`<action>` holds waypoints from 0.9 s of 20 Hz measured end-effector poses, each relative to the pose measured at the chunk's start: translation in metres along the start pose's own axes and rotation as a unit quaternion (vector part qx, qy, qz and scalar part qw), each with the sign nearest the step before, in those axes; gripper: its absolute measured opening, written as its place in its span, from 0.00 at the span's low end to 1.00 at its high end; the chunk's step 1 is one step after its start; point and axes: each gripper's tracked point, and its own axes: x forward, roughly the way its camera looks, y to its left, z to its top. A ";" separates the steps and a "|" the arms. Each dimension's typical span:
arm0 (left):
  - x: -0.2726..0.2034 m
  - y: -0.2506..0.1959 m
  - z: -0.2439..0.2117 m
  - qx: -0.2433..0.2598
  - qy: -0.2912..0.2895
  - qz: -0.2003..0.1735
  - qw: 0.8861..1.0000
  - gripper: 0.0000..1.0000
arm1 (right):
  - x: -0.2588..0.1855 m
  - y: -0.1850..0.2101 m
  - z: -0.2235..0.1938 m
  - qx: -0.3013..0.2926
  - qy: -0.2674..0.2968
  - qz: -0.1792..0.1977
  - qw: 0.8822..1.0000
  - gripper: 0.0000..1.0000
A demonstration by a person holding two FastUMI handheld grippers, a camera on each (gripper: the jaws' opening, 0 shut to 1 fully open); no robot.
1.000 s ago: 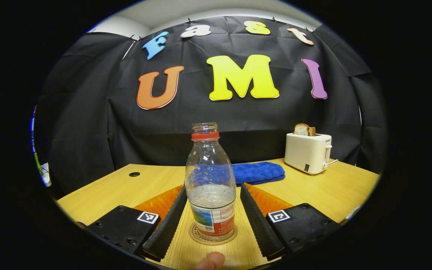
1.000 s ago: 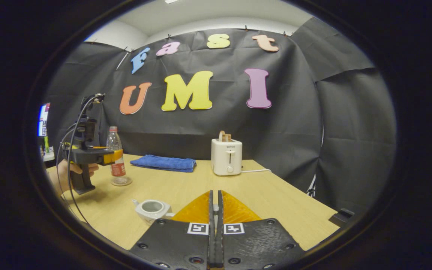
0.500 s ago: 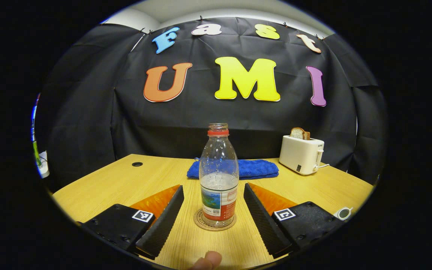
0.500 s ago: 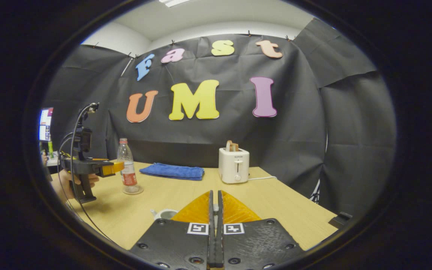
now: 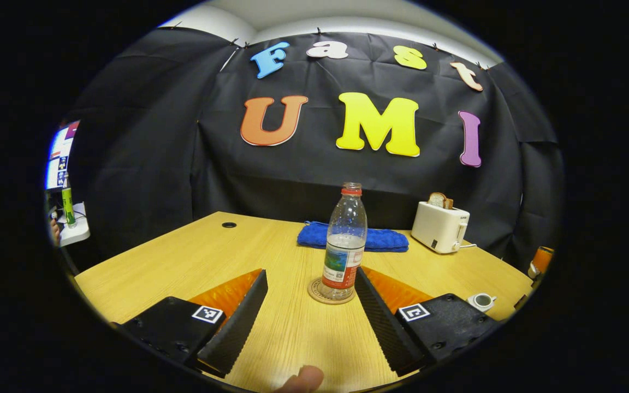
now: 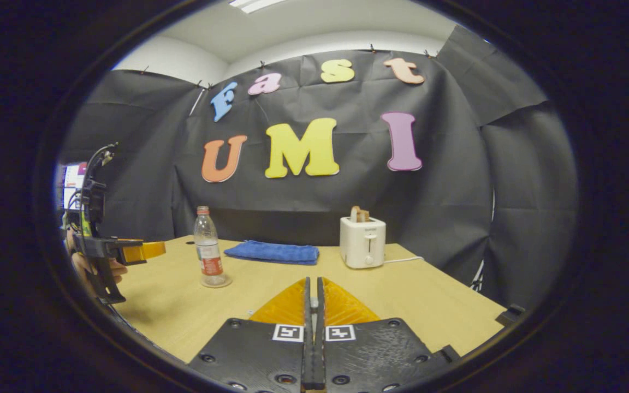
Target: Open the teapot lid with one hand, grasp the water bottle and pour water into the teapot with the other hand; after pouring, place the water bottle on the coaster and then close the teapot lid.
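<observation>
In the left gripper view, the left gripper point(image 5: 310, 305) sits low over the light wooden surface point(image 5: 194, 262), its jaws spread wide apart with nothing between them. A fingertip point(image 5: 304, 379) of the person holding it pokes in at the bottom edge. Just ahead of the jaws, and apart from both, the clear plastic water bottle with a red neck ring and a red label point(image 5: 344, 243) stands upright on a round brown coaster point(image 5: 321, 295); it is capless and holds some water. In the right gripper view the same gripper point(image 6: 148, 250) shows at far left, held level by a hand point(image 6: 88, 267) on its grip, with cables rising from its top; it hangs near the bottle point(image 6: 208, 254) without touching it.

The right gripper point(image 6: 313, 305) points across the surface point(image 6: 429, 295) with its jaws pressed together. Whether anything is pinched between them cannot be made out.

The small white teapot point(image 5: 480, 301) appears at the right edge of the left gripper view, well apart from the bottle, its top open; its body is partly cut off and too small to show detail. Behind the bottle lies a folded blue cloth point(image 5: 358, 240), and to its right a white toaster with bread in its slots point(image 5: 440, 226). An orange shape point(image 5: 543, 259) at the far right edge is cut off and cannot be identified.
</observation>
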 end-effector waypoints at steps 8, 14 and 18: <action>-0.068 0.011 0.054 0.023 -0.047 -0.019 0.998 0.98 | 0.029 0.017 -0.015 0.039 0.026 0.007 0.999 0.00; -0.082 0.046 0.072 0.034 -0.064 0.010 0.997 0.97 | 0.051 0.030 -0.021 0.048 0.046 0.004 0.998 0.00; -0.085 0.043 0.070 0.018 -0.055 -0.011 0.998 0.98 | 0.064 0.036 -0.031 0.047 0.057 0.000 0.997 0.00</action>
